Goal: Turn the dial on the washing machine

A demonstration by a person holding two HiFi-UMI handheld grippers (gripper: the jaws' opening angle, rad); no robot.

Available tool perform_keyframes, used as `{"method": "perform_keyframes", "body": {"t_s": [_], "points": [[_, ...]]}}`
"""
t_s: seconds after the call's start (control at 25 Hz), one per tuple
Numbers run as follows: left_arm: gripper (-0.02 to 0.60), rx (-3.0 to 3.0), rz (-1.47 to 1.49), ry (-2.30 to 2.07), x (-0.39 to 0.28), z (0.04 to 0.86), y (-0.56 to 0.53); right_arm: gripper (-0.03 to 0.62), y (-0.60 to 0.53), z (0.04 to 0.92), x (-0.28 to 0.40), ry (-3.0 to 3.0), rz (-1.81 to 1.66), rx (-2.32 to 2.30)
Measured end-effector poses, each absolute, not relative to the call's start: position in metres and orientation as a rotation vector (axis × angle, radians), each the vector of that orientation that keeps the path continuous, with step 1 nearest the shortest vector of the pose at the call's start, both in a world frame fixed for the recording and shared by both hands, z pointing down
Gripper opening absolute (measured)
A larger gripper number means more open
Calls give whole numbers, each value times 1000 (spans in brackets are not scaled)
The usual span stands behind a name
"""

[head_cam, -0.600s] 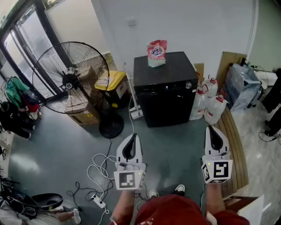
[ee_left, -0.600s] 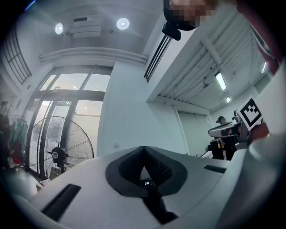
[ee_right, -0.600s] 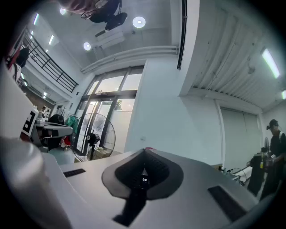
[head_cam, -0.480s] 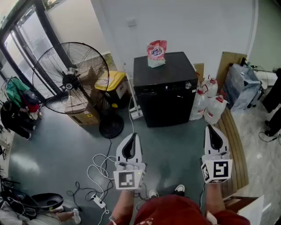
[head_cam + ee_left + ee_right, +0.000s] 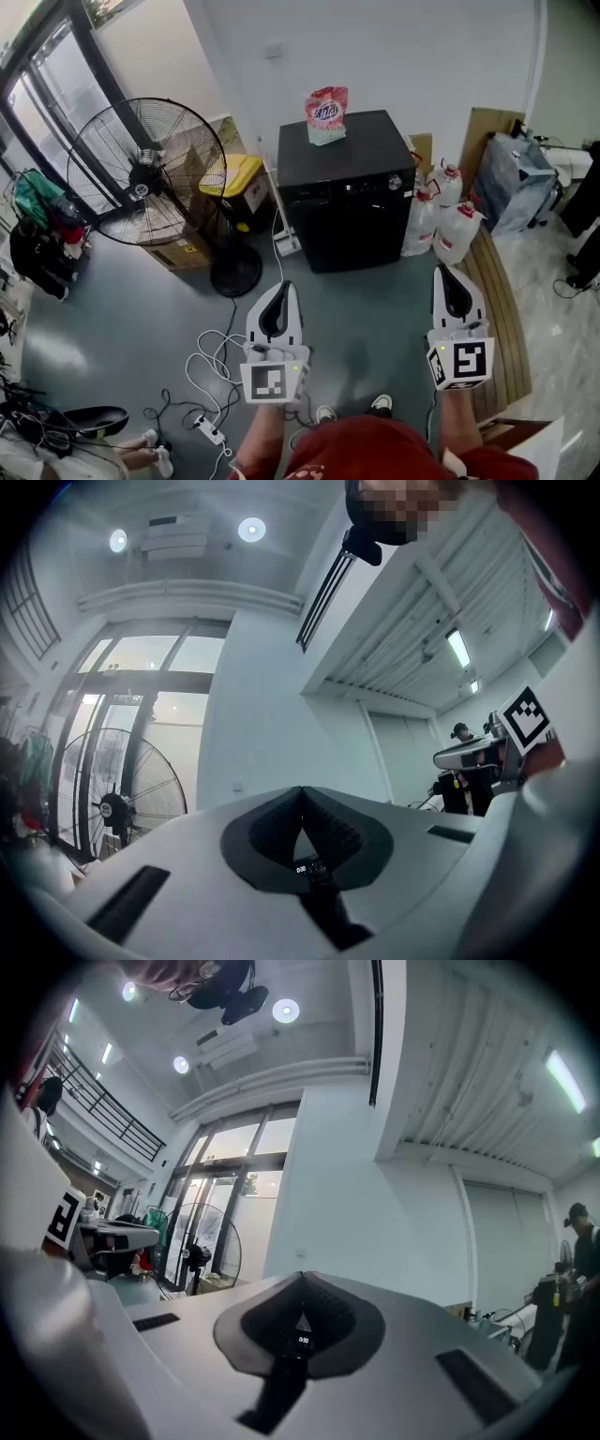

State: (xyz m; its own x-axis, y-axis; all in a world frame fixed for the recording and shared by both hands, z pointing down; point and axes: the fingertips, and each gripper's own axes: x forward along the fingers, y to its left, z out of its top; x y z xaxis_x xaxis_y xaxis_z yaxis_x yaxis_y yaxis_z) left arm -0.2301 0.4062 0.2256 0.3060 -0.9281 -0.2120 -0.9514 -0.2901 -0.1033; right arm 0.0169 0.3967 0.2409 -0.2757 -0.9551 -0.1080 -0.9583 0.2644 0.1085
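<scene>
A black washing machine stands against the white wall, well ahead of both grippers. Its small silver dial sits at the upper right of the front panel. A pink detergent bag rests on its top. My left gripper hangs over the grey floor in front of the machine, jaws shut and empty. My right gripper is level with it to the right, also shut with nothing held. In both gripper views the jaws meet at the tips, pointing up toward wall and ceiling.
A large standing fan is left of the machine, with cardboard boxes and a yellow-lidded bin behind it. White jugs stand to the machine's right beside a wooden bench. Cables and a power strip lie on the floor.
The view has shifted slightly, so the machine and fan sit a little further left. Both grippers hold almost the same place and stay shut.
</scene>
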Motion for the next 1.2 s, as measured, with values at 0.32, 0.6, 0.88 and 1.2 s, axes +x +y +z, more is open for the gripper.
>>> {"method": "perform_keyframes", "body": {"t_s": [0.32, 0.6, 0.88, 1.2], "points": [[9, -2370, 134, 1720, -182, 221, 397, 12, 390, 239, 65, 2436, 202, -1893], [9, -2348, 120, 1717, -131, 217, 390, 12, 381, 244, 118, 2457, 164, -1903], [9, -2338, 86, 1726, -97, 226, 384, 11, 371, 252, 157, 2457, 162, -1928], [9, -2349, 104, 1757, -90, 243, 360, 11, 349, 269, 166, 2470, 160, -1934]]}}
